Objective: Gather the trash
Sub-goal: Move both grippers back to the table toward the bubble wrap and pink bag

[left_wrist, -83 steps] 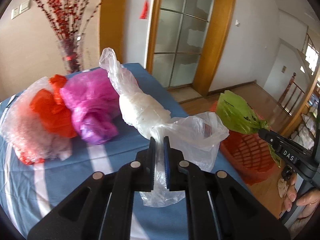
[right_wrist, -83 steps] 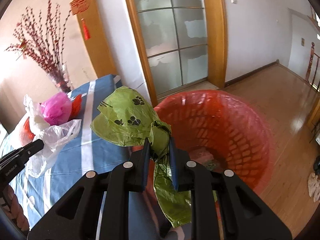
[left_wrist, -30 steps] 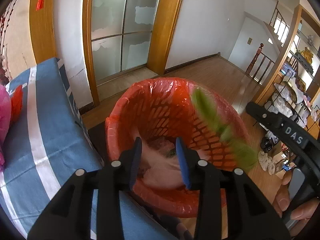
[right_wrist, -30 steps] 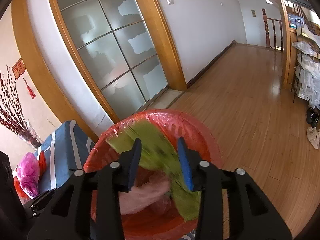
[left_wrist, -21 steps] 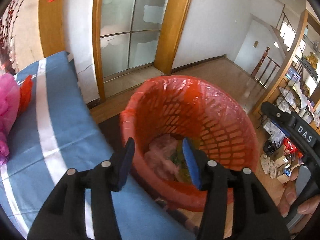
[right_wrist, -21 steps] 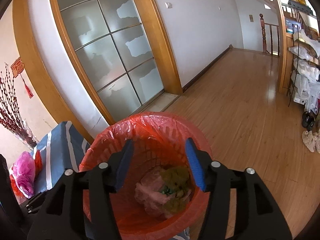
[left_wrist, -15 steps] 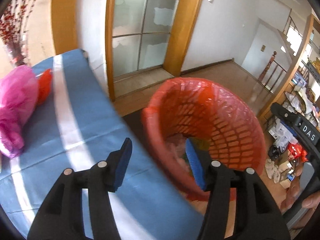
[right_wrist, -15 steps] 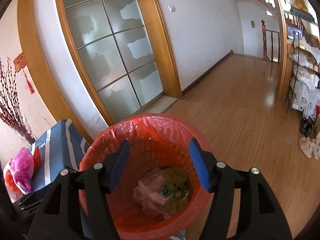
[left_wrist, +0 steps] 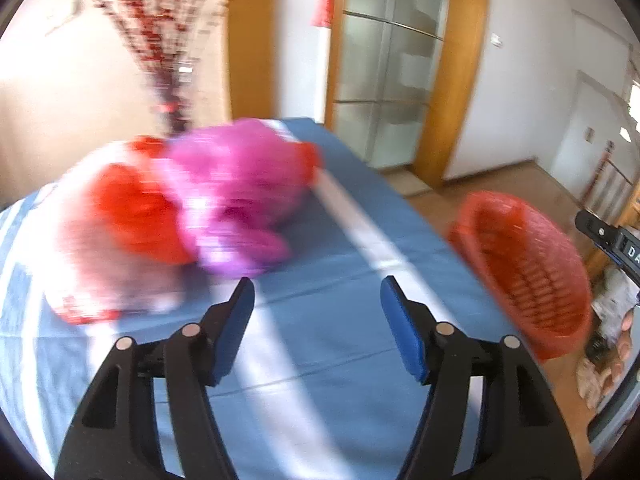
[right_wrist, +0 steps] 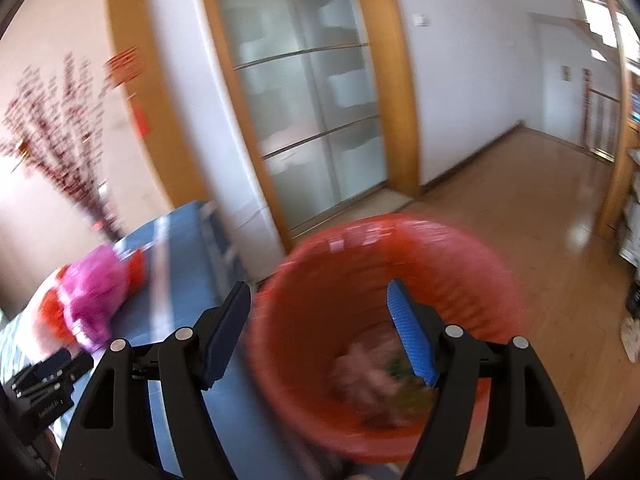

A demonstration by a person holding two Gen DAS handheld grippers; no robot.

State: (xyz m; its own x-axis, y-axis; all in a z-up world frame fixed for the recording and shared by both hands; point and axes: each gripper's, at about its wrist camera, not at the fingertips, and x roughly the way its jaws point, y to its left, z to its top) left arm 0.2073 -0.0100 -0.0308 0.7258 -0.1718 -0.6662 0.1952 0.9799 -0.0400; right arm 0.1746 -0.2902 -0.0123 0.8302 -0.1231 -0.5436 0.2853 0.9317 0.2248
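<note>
A magenta plastic bag [left_wrist: 240, 188] lies on the blue striped table [left_wrist: 344, 320], with a red bag [left_wrist: 136, 216] and a pale clear bag [left_wrist: 76, 280] to its left; all are blurred. My left gripper [left_wrist: 316, 300] is open and empty over the table, a little short of the bags. My right gripper [right_wrist: 318, 304] is open and empty above the red basket [right_wrist: 384, 280], which holds pale and green bags [right_wrist: 384, 380]. The basket also shows in the left wrist view [left_wrist: 524, 268], and the magenta bag in the right wrist view [right_wrist: 92, 288].
A vase of red branches [left_wrist: 172, 60] stands at the table's far edge. A frosted glass sliding door [right_wrist: 308, 120] with wooden frame is behind the basket. Wooden floor [right_wrist: 532, 208] stretches to the right. Shelves with items stand at the far right.
Both grippers released their bags into the basket and opened wide. My left gripper swung left, back over the table toward the magenta and red bags. My right gripper turned slightly left above the basket.
</note>
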